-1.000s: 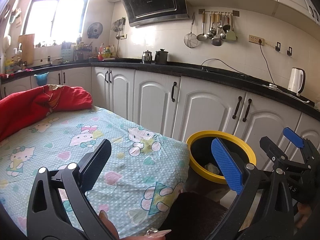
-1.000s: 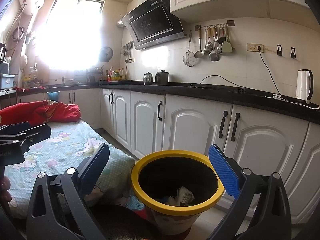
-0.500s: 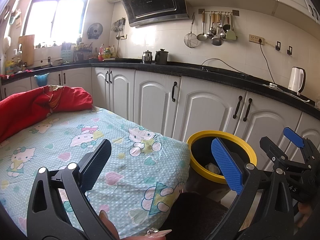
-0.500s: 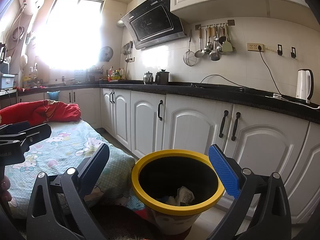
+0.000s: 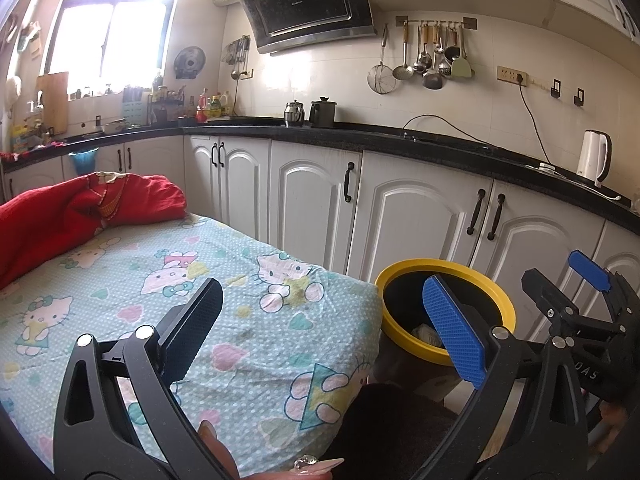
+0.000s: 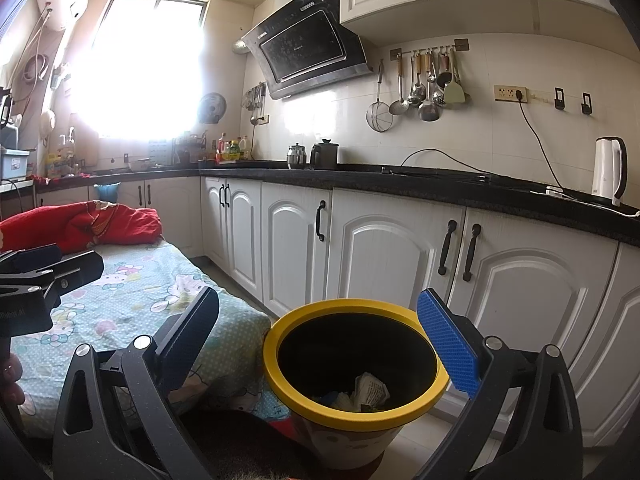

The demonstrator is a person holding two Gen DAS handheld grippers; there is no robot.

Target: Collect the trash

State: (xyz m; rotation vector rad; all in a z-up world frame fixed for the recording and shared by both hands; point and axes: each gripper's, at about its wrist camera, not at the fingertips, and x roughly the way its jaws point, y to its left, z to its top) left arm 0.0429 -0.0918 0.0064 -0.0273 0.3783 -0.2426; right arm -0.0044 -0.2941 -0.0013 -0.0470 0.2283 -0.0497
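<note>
A trash bin with a yellow rim (image 6: pixel 352 412) stands on the floor beside the bed, with crumpled paper trash (image 6: pixel 370 388) lying inside. It also shows in the left wrist view (image 5: pixel 404 346). My right gripper (image 6: pixel 318 338) is open and empty, held just above the bin mouth. My left gripper (image 5: pixel 320 324) is open and empty, over the foot corner of the bed. The right gripper shows at the right of the left wrist view (image 5: pixel 576 284), and the left gripper shows at the left edge of the right wrist view (image 6: pixel 44 276).
A bed with a Hello Kitty sheet (image 5: pixel 168 280) carries a red blanket (image 5: pixel 60 212) at its far end. White cabinets (image 6: pixel 392 256) under a black counter (image 6: pixel 440 188) run behind the bin. A white kettle (image 6: pixel 608 168) stands on the counter.
</note>
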